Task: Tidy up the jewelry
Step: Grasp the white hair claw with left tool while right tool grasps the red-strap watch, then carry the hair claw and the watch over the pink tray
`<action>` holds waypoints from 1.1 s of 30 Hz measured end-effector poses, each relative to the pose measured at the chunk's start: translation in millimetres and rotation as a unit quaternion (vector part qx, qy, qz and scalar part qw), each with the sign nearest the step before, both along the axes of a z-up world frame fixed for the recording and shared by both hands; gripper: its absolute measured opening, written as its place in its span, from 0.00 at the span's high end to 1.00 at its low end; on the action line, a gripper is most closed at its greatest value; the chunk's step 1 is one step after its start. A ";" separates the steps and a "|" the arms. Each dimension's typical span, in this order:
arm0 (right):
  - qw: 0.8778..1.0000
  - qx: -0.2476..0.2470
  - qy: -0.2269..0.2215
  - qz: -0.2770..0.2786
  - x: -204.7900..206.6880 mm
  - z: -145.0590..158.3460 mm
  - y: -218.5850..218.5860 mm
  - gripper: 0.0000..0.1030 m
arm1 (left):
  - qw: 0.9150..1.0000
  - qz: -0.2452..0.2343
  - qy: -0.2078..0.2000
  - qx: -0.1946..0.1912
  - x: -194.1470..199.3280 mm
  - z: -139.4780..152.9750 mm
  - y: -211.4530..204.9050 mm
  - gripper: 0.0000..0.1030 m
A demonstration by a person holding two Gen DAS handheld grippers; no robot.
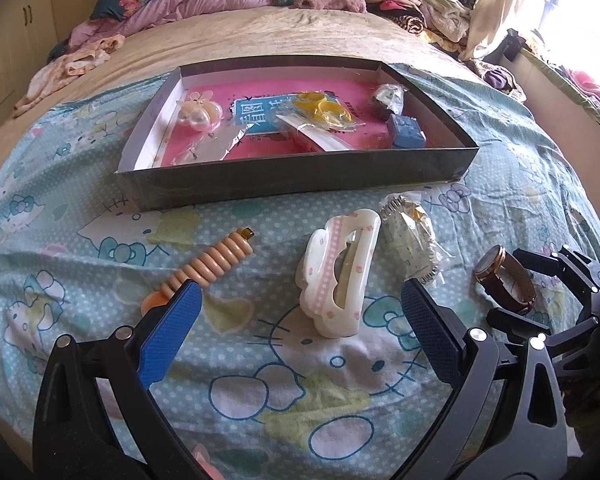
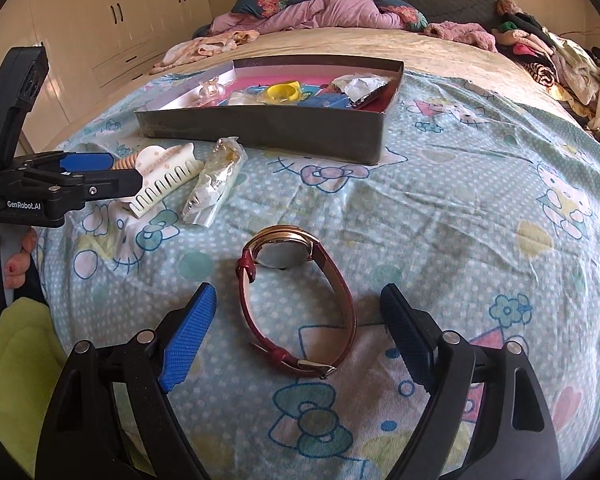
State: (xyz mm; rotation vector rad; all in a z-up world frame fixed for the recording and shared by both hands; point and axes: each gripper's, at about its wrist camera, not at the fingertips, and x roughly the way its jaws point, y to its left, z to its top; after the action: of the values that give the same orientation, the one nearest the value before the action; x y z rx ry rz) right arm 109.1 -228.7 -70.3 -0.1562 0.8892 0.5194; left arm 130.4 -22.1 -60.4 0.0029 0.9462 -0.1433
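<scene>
My left gripper [image 1: 300, 308] is open, its blue pads on either side of a white hair claw clip [image 1: 338, 272] lying on the bedsheet. An orange beaded hair piece [image 1: 210, 266] lies to its left, a small plastic packet [image 1: 410, 240] to its right. My right gripper [image 2: 298, 320] is open around a watch with a red strap [image 2: 296, 300], which also shows in the left wrist view [image 1: 506, 280]. A shallow dark box [image 1: 296, 182] with a pink floor holds several trinkets. The left gripper also appears in the right wrist view [image 2: 86, 172] beside the clip [image 2: 164, 178].
The box [image 2: 268, 128] sits farther up the bed on the Hello Kitty sheet [image 2: 460, 184]. Piles of clothes [image 1: 412, 4] and a pink blanket [image 1: 188, 4] lie at the head of the bed. Wardrobe doors [image 2: 112, 12] stand to the left.
</scene>
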 end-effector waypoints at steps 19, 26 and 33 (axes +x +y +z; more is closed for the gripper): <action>0.999 0.030 -0.014 0.036 2.7 4.9 8.8 0.58 | 1.000 -0.012 0.019 -0.008 17.7 -16.2 -7.6 0.18; 0.998 0.035 -0.026 0.043 -0.6 14.4 13.3 0.59 | 0.999 -0.033 0.020 -0.009 16.3 -17.8 -12.3 0.68; 0.997 0.037 -0.039 0.048 -3.4 26.6 15.0 0.59 | 0.999 -0.042 0.006 -0.019 6.5 -10.1 -12.2 0.69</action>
State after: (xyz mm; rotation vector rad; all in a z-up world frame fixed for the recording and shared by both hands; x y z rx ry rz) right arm 105.7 -213.7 -43.6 -0.1508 0.7873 0.6300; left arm 137.0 -34.3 -70.4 0.0075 0.9551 -0.2394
